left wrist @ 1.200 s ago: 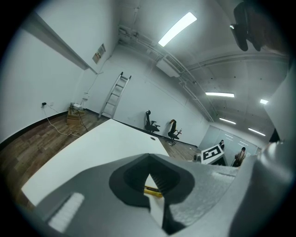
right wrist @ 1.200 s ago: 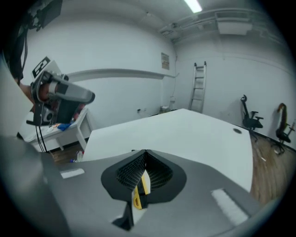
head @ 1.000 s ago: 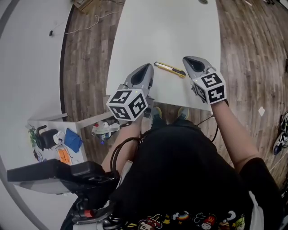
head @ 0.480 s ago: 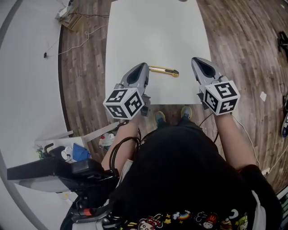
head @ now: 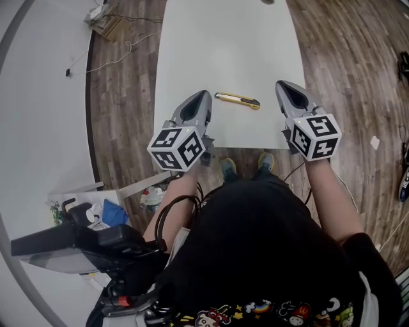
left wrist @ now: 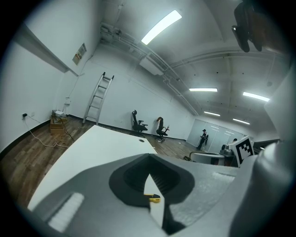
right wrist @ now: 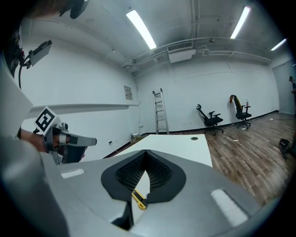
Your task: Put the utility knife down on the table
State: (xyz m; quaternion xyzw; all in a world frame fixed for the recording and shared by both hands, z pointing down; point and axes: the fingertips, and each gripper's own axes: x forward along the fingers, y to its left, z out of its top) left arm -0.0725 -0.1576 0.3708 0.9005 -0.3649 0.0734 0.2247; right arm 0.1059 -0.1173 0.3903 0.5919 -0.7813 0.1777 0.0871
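Note:
The yellow utility knife (head: 238, 99) lies flat on the white table (head: 223, 45), near its front edge, and nothing touches it. My left gripper (head: 203, 96) hangs just left of the knife, jaws shut and empty. My right gripper (head: 284, 86) is a little to the right of the knife's dark end, also shut and empty. In the left gripper view the knife (left wrist: 151, 198) shows as a small yellow piece through the slit between the jaws. The right gripper view shows the knife (right wrist: 138, 200) the same way, low between its jaws.
The table's front edge (head: 243, 145) runs just under both grippers, with the person's shoes (head: 223, 167) on the wood floor below. A cable hole (head: 267, 2) sits at the table's far end. A cart with clutter (head: 96, 214) stands at lower left. Office chairs (right wrist: 210, 119) and a ladder (right wrist: 158, 111) stand far off.
The knife stays flat on the table. My right gripper has drawn back to the right, away from the knife's end. The left gripper has hardly moved.

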